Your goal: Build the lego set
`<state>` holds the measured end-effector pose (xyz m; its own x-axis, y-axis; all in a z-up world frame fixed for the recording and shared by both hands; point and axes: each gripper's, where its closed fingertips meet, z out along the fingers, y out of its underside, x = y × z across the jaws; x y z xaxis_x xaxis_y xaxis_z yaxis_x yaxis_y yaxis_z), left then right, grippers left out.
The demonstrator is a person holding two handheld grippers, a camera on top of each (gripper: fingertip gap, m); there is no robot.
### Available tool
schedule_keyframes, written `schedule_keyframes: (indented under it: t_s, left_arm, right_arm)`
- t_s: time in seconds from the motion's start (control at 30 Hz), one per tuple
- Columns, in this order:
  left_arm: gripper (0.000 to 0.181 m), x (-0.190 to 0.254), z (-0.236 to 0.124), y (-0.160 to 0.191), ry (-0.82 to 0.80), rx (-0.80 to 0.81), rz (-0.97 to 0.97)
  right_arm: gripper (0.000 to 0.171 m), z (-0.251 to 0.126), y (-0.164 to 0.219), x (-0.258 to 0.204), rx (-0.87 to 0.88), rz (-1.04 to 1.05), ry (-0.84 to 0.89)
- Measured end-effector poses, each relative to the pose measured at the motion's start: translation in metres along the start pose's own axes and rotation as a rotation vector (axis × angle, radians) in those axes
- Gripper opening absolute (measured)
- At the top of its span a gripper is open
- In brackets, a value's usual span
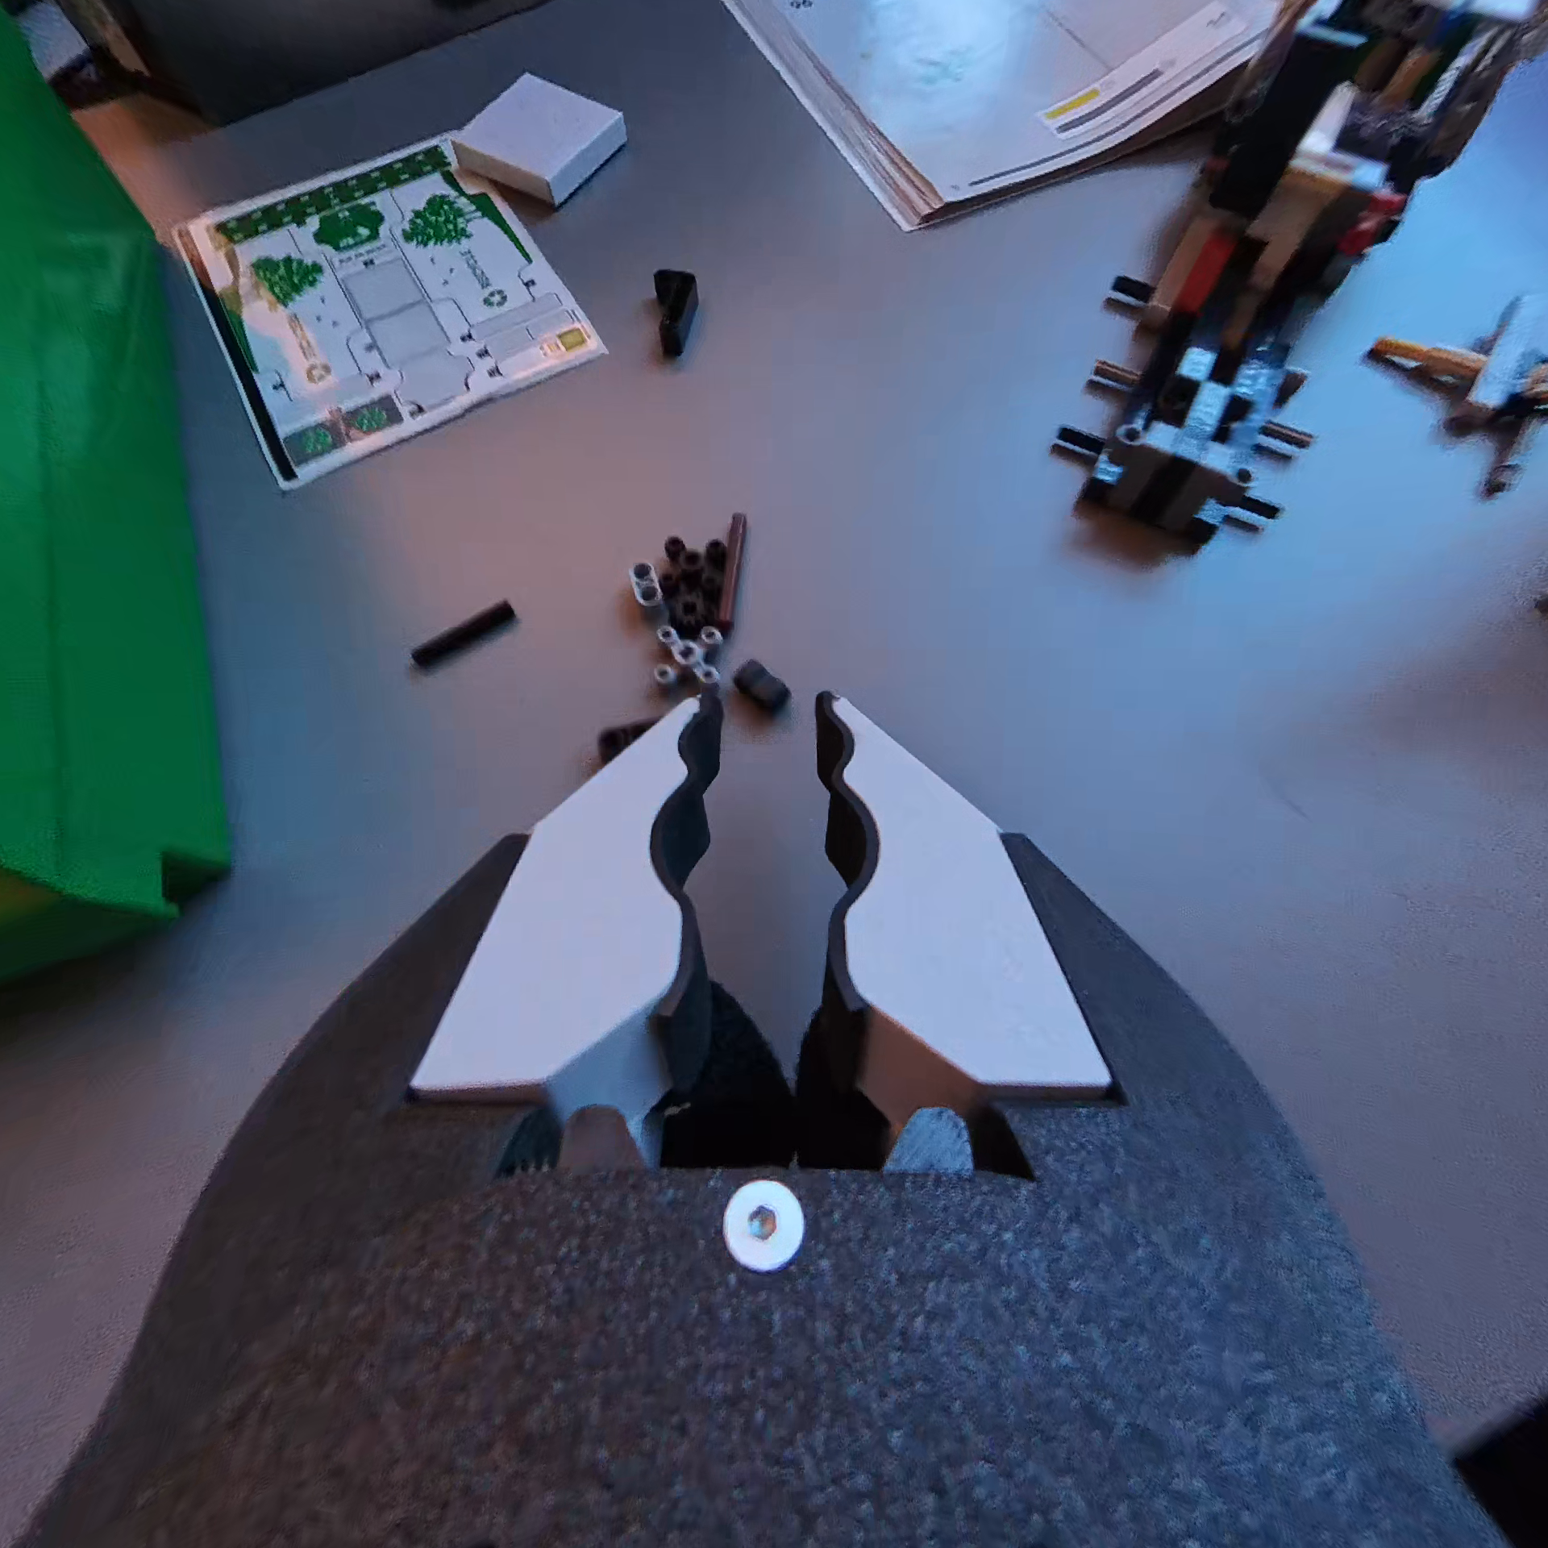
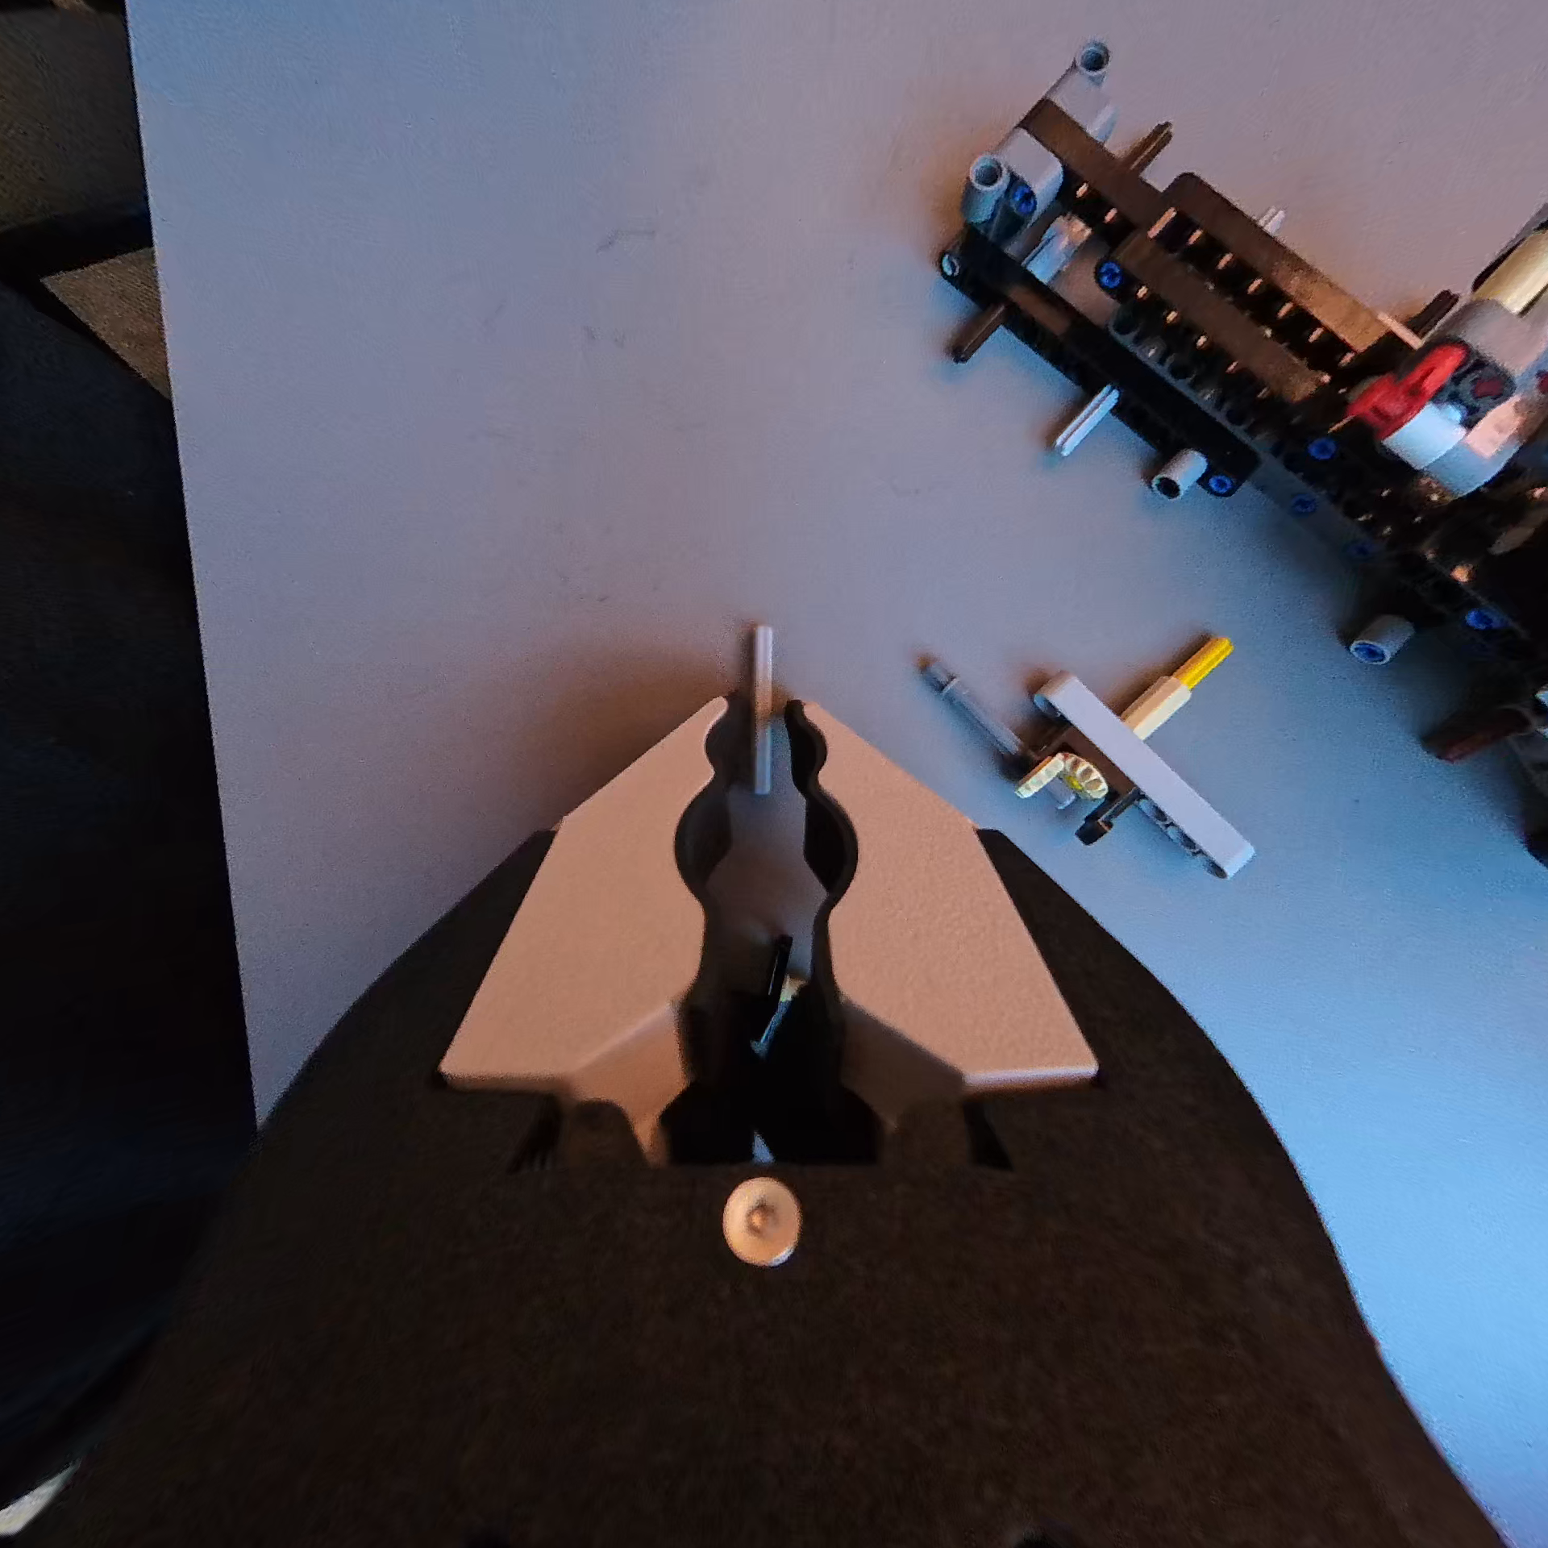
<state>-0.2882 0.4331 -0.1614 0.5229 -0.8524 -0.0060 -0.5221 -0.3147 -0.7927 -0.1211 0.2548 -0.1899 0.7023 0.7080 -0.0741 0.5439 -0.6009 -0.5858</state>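
Note:
In the right wrist view my right gripper (image 2: pixel 762 705) is closed to a narrow gap on a thin grey axle (image 2: pixel 762 670), which sticks out forward past the fingertips just above the table. The long black and grey lego chassis (image 2: pixel 1189 327) lies at the upper right. A small sub-assembly with a white beam and a yellow axle (image 2: pixel 1131 754) lies to the gripper's right. In the left wrist view my left gripper (image 1: pixel 768 699) is open and empty, low over the table. Just beyond its tips is a pile of small black and grey connectors (image 1: pixel 691 599). The chassis (image 1: pixel 1189 419) is far right.
A loose black axle (image 1: pixel 463 634), a black angled piece (image 1: pixel 677 310), a sticker sheet (image 1: pixel 385 310), a small white box (image 1: pixel 540 138) and the instruction booklet (image 1: pixel 1005 92) lie beyond. A green box (image 1: pixel 84 503) stands at the left. The table edge (image 2: pixel 180 503) runs along the left. The gap from one gripper's tips to the other's is roughly 25 cm. From the left gripper's tips to the loose black axle (image 1: pixel 463 634) is close to 9 cm.

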Motion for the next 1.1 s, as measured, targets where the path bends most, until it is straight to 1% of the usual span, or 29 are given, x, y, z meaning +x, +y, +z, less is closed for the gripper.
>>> schedule_keyframes:
  t_s: [0.07, 0.23, 0.3, 0.4, 0.67, 0.83, 0.93, 1.07, 1.1]
  left_arm:
    - [0.019, -0.008, 0.013, -0.006, -0.027, -0.026, 0.046]
    - [0.019, -0.018, 0.038, -0.009, 0.015, -0.104, 0.082]
    - [0.015, -0.026, 0.043, -0.008, 0.006, -0.120, 0.106]
    - [0.011, -0.033, 0.046, -0.010, 0.013, -0.126, 0.119]
    - [0.013, -0.017, 0.043, -0.017, 0.135, -0.119, 0.141]
    - [0.014, -0.021, 0.050, -0.008, 0.134, -0.190, 0.182]
    - [0.008, -0.021, 0.050, -0.009, 0.149, -0.195, 0.180]
    - [0.008, -0.021, 0.050, -0.008, 0.153, -0.199, 0.213]
    - [0.011, -0.022, 0.050, -0.008, 0.151, -0.201, 0.219]
  right_arm:
    - [0.012, -0.001, 0.000, -0.001, 0.008, 0.007, -0.002]
    - [0.015, -0.014, -0.007, -0.001, 0.093, 0.047, 0.024]
    - [0.015, -0.021, -0.009, -0.003, 0.133, 0.071, 0.025]
    - [0.014, -0.028, -0.006, -0.005, 0.166, 0.107, 0.027]
    - [0.014, -0.033, 0.005, -0.007, 0.181, 0.157, 0.021]
    - [0.014, -0.035, 0.006, -0.006, 0.180, 0.153, 0.026]
    - [0.014, -0.035, 0.007, -0.005, 0.180, 0.155, 0.031]
    - [0.013, -0.034, 0.009, -0.005, 0.181, 0.167, 0.029]
    - [0.013, -0.034, 0.010, -0.005, 0.179, 0.170, 0.027]
